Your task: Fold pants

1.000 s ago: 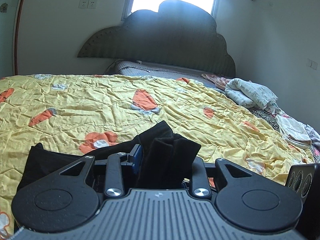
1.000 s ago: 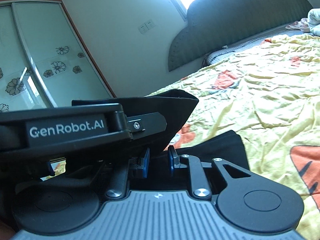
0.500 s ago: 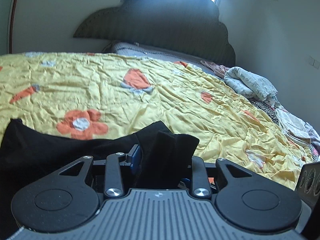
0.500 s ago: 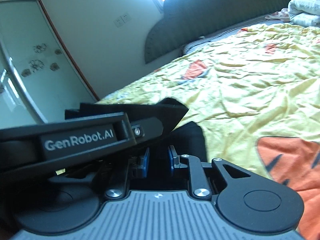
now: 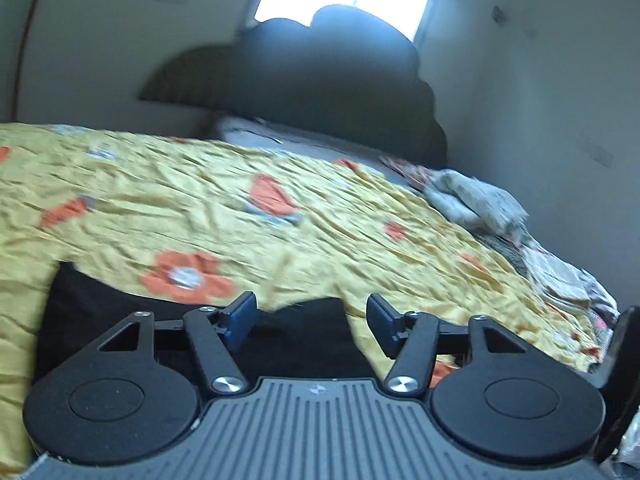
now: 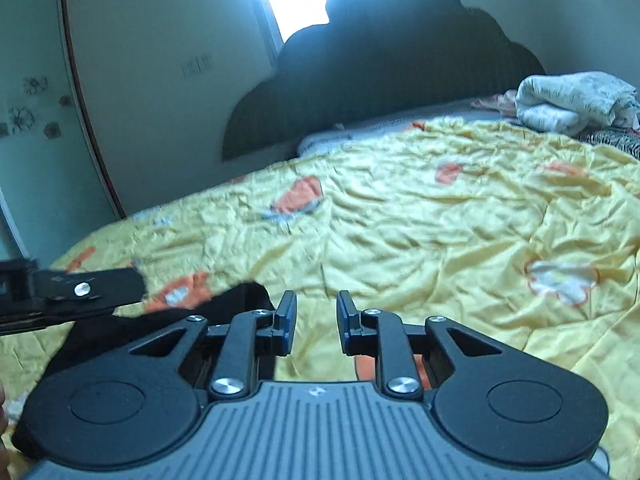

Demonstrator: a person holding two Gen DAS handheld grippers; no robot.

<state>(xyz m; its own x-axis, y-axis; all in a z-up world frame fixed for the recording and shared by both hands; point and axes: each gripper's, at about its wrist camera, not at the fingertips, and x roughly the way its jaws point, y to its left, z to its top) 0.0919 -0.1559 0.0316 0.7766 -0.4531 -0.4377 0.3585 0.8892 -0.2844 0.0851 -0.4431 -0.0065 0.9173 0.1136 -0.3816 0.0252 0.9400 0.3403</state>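
The black pants (image 5: pixel 100 308) lie on the yellow flowered bedspread (image 5: pixel 320 224), low in the left wrist view, just under my left gripper (image 5: pixel 311 312). Its jaws are opening and stand wide apart; the cloth lies below them and the pads do not press on it. In the right wrist view my right gripper (image 6: pixel 317 312) stands narrowly open, and only yellow bedspread (image 6: pixel 440 240) shows between its pads. An end of the pants (image 6: pixel 244 298) lies just left of it. One finger of the left gripper (image 6: pixel 92 290) reaches in from the left edge.
A dark scalloped headboard (image 5: pixel 320 92) stands at the far end of the bed under a bright window. Folded pale laundry (image 5: pixel 476 200) is piled along the bed's right side (image 6: pixel 572 100). A glass wardrobe door (image 6: pixel 32 128) stands on the left.
The left jaws have spread and let go of the bunched black cloth, which now lies flat below them. The right gripper swung right, and the pants are no longer between its pads.
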